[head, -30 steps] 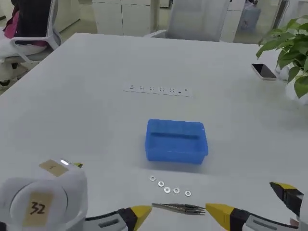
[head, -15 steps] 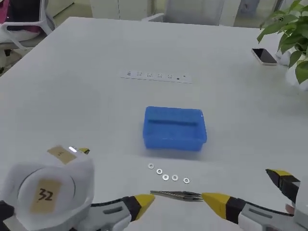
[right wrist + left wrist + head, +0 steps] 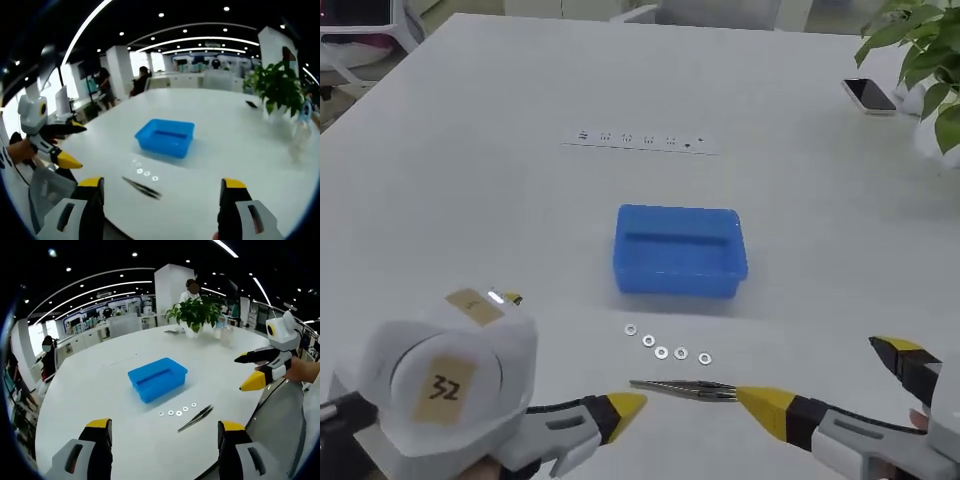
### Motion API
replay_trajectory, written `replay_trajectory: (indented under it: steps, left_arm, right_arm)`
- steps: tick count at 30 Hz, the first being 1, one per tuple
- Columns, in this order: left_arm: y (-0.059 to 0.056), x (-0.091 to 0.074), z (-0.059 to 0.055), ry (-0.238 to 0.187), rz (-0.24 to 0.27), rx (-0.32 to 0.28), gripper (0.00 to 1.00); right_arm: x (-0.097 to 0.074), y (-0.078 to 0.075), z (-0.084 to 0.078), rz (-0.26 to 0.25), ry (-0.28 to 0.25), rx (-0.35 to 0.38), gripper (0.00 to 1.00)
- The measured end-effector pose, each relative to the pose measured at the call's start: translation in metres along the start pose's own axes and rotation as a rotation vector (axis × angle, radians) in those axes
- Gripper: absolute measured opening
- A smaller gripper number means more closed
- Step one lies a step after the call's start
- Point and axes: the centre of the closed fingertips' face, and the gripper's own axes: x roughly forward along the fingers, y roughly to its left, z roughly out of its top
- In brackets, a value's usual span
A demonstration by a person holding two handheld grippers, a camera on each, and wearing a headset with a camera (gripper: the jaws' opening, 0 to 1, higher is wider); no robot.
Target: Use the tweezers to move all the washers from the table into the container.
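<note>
Left gripper [image 3: 563,352]: jaws apart, empty.
Right gripper [image 3: 820,372]: jaws apart, empty.
Tweezers [image 3: 682,389]: long axis crosswise, just ahead, between both inner tips; neither gripper clearly nearer.

Open-plan office: large white desk [image 3: 800,180], potted plant [image 3: 277,82], curved ceiling light strips [image 3: 210,39], people [image 3: 102,80] at distant workstations.

On the table [image 3: 470,180] the container [image 3: 680,252] sits in the middle, with a row of five washers [image 3: 663,351] just in front of it and the tweezers [image 3: 682,389] lying in front of those, nearest the person. Behind the container lies a power strip [image 3: 640,141], and at the far right are a phone [image 3: 869,95] and a plant [image 3: 920,50]. The tweezers lie between the left claw [image 3: 570,350] and the right claw [image 3: 817,372].
</note>
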Motion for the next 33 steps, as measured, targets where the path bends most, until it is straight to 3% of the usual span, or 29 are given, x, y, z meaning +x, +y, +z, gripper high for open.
replay_trajectory:
  steps: [10, 24, 33]
  left_arm:
    - [-0.002, 0.014, -0.006, 0.027, -0.023, 0.017, 0.86]
    - [-0.014, 0.038, -0.021, 0.073, -0.1, 0.029, 0.72]
    - [-0.026, 0.067, -0.045, 0.161, -0.235, 0.149, 0.36]
  right_arm:
    - [0.005, 0.0, -0.006, 0.011, 0.021, 0.01, 0.95]
    - [0.01, -0.005, -0.018, 0.018, 0.067, 0.019, 0.94]
    - [0.014, -0.007, -0.027, 0.022, 0.101, 0.023, 0.94]
